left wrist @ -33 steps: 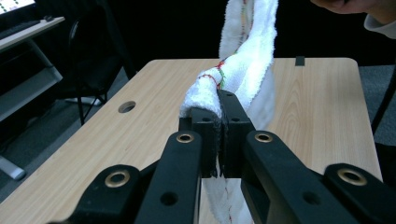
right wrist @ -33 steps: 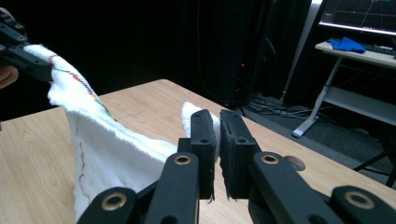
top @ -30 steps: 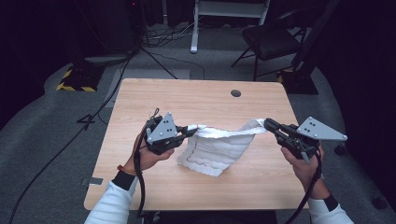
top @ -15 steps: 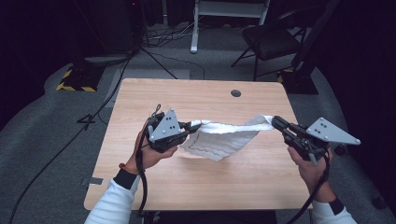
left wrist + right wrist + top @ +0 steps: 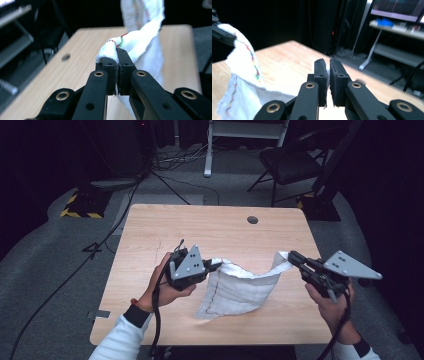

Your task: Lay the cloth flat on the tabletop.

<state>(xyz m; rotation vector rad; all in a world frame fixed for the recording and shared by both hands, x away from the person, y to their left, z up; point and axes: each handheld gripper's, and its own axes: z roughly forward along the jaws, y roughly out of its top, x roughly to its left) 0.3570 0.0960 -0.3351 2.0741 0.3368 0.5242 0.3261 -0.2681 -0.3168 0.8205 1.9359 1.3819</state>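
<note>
While both hands lift, the white quilted cotton cloth with a coloured stitched hem (image 5: 240, 287) hangs between the two tongs, its lower fold touching the light wooden table (image 5: 200, 227) beneath them. Left tongs (image 5: 216, 265) — clamped tight on one corner, and the left gripper view makes that plain: jaws pressed together with the bunched hem (image 5: 117, 45) squeezed out just past their tips. Right tongs (image 5: 292, 257) — jaws nearly together too, pinching the opposite corner, with a thin sliver of white fabric (image 5: 327, 75) caught between the pads in the right gripper view. So the cloth sags in a shallow curve from one grip across to the other, the bulk drooping nearer the left tongs. This looks like the spreading step: corners taken, fabric not yet pulled taut. Next call, I'd judge, is to draw the two tongs apart and raise them evenly so the sag goes, keeping both pinches firm, since the right hold looks slight and could slip.
</note>
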